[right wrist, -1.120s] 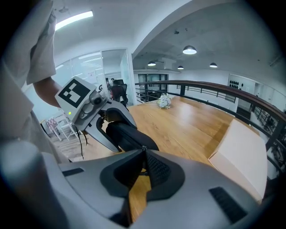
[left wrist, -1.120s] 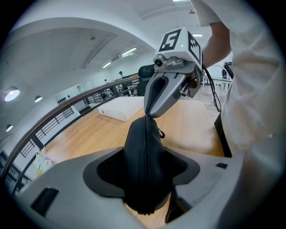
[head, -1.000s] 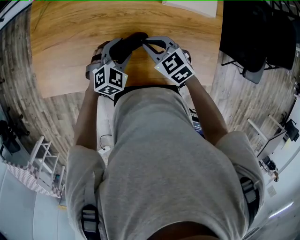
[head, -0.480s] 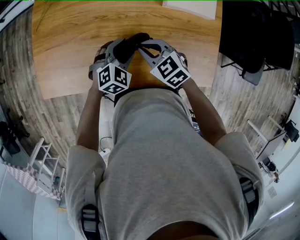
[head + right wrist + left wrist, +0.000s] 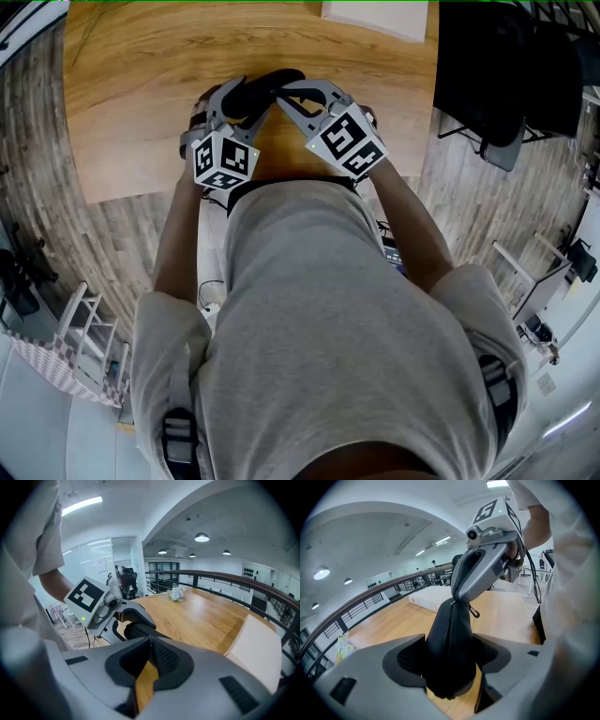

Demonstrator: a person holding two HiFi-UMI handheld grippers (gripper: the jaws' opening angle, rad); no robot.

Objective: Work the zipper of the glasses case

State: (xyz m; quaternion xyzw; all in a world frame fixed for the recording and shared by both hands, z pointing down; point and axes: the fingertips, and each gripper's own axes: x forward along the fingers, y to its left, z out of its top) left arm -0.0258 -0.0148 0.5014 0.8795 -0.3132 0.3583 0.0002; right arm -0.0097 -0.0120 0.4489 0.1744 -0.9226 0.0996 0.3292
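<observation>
The black glasses case [image 5: 264, 86] hangs above the wooden table [image 5: 131, 84], near its front edge. My left gripper [image 5: 246, 96] is clamped across the case's body [image 5: 451, 639], both pads pressing its sides, and the zipper line faces the camera. My right gripper [image 5: 280, 91] is shut at the case's far end, its tips [image 5: 457, 602] meeting at the top of the zipper where the pull sits. A small loop [image 5: 474, 612] dangles beside them. In the right gripper view the jaws [image 5: 149, 641] are closed, with the case [image 5: 137, 629] just beyond.
A white box [image 5: 375, 14] lies at the table's far edge, also seen as the white box [image 5: 255, 644]. A black chair [image 5: 497, 84] stands right of the table. A small bunch of flowers [image 5: 176, 593] sits at a far corner. A railing [image 5: 225, 578] runs behind.
Both grippers and the case have drifted slightly farther over the table. The two grips look the same.
</observation>
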